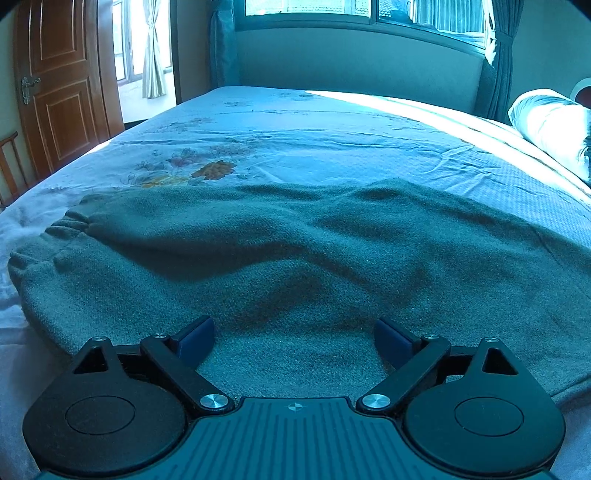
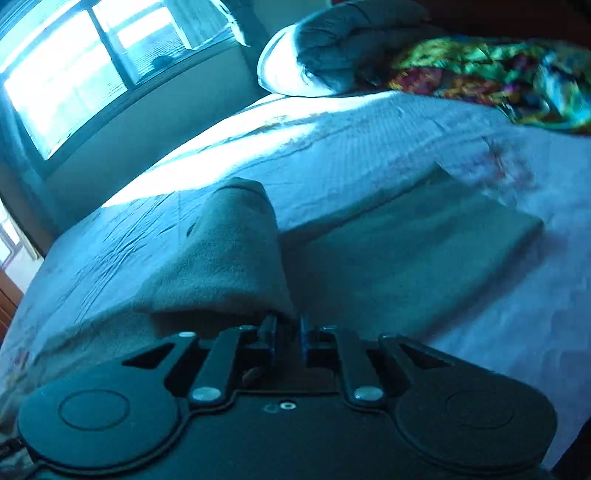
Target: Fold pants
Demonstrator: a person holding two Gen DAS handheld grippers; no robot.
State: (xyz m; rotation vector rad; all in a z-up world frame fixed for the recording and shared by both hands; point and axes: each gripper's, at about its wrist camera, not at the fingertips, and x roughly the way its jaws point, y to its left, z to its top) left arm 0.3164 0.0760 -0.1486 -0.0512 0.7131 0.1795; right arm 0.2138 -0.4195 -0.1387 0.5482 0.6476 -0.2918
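Grey fleece pants (image 1: 295, 258) lie spread across the bed, with the gathered waistband at the left. My left gripper (image 1: 294, 338) is open, its blue pads resting on the near part of the cloth with nothing between them. In the right wrist view, my right gripper (image 2: 288, 332) is shut on a fold of the pants (image 2: 229, 258) and holds it lifted above the bed. The rest of the pants (image 2: 424, 243) lies flat to the right on the sheet.
A light floral sheet (image 1: 295, 140) covers the bed. A white pillow (image 1: 550, 125) lies at the right, and also shows in the right wrist view (image 2: 295, 70). A colourful cloth (image 2: 498, 77) sits near it. A wooden door (image 1: 62, 85) and window (image 1: 362, 11) lie beyond.
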